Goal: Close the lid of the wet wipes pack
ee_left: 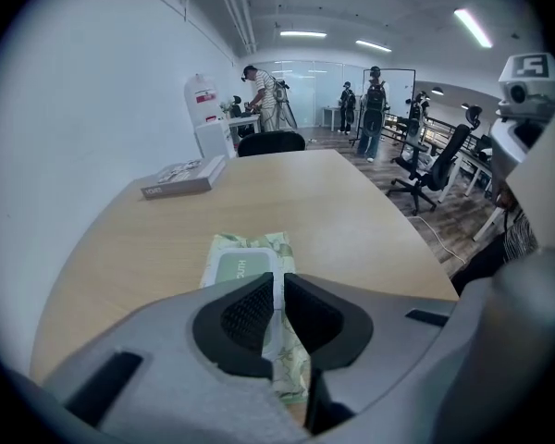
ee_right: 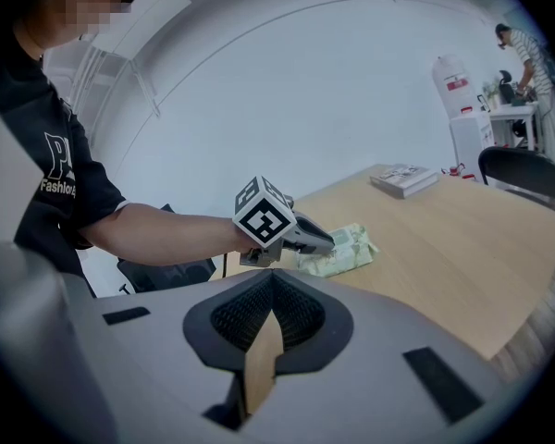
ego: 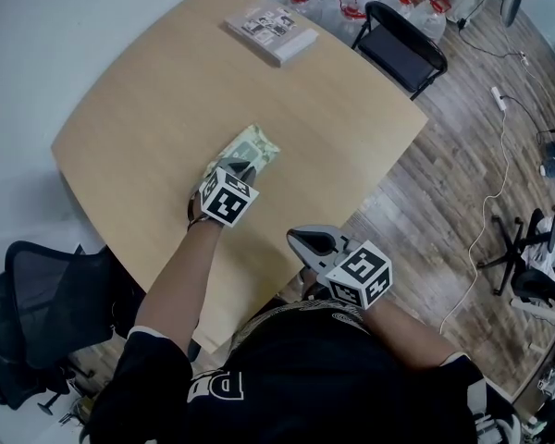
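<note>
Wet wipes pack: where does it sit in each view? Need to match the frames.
Head view: wet wipes pack in the middle of the table, at the left gripper tip.
Left gripper view: pack lower centre, near end between the jaws.
Right gripper view: pack centre, just right of the left gripper's cube.
Shared landmark: book at the table's far end.

right hand-held gripper (ee_right: 272,276): closed | left hand-held gripper (ee_right: 329,244): on wipes pack (ee_right: 357,247)

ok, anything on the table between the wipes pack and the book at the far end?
No, only bare tabletop between wipes pack and book; the head view shows it.
</note>
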Available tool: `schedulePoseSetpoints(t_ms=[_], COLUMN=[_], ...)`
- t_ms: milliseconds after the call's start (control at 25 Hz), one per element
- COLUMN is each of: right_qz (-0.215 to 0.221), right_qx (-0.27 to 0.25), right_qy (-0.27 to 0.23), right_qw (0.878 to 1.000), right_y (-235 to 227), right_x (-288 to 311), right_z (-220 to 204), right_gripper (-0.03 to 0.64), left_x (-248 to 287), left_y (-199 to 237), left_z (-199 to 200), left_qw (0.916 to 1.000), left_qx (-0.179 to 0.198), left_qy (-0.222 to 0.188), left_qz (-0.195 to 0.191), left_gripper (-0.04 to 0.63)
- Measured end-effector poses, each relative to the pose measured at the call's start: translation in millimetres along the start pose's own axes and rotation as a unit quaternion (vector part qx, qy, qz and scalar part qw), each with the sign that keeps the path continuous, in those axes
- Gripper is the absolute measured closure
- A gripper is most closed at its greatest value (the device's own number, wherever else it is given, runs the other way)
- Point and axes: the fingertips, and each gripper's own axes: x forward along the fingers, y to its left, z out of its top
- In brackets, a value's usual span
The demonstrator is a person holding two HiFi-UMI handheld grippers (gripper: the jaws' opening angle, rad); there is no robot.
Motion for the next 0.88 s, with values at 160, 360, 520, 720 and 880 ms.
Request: schedulePoseSetpoints(t_ms=[160,360,520,720,880], right_qz=[-0.007,-0.015,-0.028,-0.041,-0.055], right_qx=[-0.008,-0.014,-0.024,-0.031,-0.036], right_qy=[0.0,-0.013,-0.03,-0.053,-0.07], right_qw=[1.0,1.0,0.999,0.997,0.995], right_y=[10.3,33.0,53.4,82.0,98.7], right_x=[-2.8,-5.7,-10.4,-16.0,-24.3], right_z=[-1.7,-1.0,-0.2,-5.1,-10.8], right_gripper=[0.612,0.612,0.612,0.612,0.612], left_x=[-24.1,-66.3,-100.2,-138.1,-169.7], left_y=[-4.4,-12.9,-22.9,-39.8,-55.9], left_z=[10.8,16.6,13.0,1.0,-8.3], left_qw=[0.9995,0.9971,0.9946,0.9908,0.9856], left_qx=[0.003,-0.004,-0.002,-0.007,-0.03], left_qy=[-0.029,-0.074,-0.103,-0.135,-0.167], left_qz=[0.008,0.017,0.015,0.009,0.002], left_gripper=[0.558,0.574,0.577,0.577,0.577])
